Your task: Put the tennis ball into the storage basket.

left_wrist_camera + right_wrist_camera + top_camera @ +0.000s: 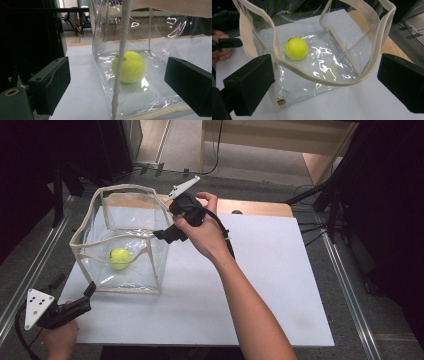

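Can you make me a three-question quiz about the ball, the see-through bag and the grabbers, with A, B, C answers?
1. Where is the tennis ball?
A. on the floor of the clear bag
B. on the white board outside the bag
C. between the jaws

2. What colour is the bag's trim?
A. red
B. cream
C. blue

3. How is the right gripper?
A. shut on the ball
B. shut on the rim
C. open

Answers: 1 A, the ball rests inside behind the clear wall. 2 B, the edging is pale cream. 3 C, its jaws stand wide apart, with the bag's rim between them untouched.
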The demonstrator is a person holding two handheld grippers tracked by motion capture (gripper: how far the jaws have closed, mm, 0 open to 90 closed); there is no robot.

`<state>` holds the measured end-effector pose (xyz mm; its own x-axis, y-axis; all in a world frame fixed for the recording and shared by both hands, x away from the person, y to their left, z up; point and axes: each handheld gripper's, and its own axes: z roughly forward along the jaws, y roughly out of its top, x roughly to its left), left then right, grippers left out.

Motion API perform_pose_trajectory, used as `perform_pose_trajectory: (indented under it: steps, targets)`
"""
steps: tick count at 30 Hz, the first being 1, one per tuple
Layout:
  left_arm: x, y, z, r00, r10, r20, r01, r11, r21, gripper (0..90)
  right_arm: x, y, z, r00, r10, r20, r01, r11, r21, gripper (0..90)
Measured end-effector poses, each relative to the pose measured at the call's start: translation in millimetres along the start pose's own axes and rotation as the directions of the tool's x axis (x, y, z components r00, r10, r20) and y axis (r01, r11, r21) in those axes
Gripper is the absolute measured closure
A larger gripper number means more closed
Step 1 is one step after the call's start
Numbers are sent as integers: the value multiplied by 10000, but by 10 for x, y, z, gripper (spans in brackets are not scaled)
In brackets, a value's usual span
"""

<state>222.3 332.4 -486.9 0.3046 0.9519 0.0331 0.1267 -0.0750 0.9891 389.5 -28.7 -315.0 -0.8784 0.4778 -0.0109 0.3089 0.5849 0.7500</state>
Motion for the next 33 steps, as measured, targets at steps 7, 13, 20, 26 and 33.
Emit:
perform_pose_trajectory:
  steps: [7,13,20,26,33]
  targets:
    - [-2,-1,0,10000,-15,1,15,10000,-15,69,39,-145,31,9999,115,78,-115,9999,25,0]
    - [0,0,-3,10000,24,-1,-24,10000,37,69,81,-267,39,9998,182,120,-181,9998,-17,0]
    - [-3,0,-3,10000,47,-30,-47,10000,41,69,122,-402,42,9997,225,111,-224,9997,-81,0]
    - [-3,0,-4,10000,59,-27,-59,10000,50,69,160,-512,46,9992,337,201,-334,9993,-158,0]
    - [-5,0,-4,10000,54,-37,-54,10000,56,69,185,-674,48,9981,542,279,-536,9983,-232,0]
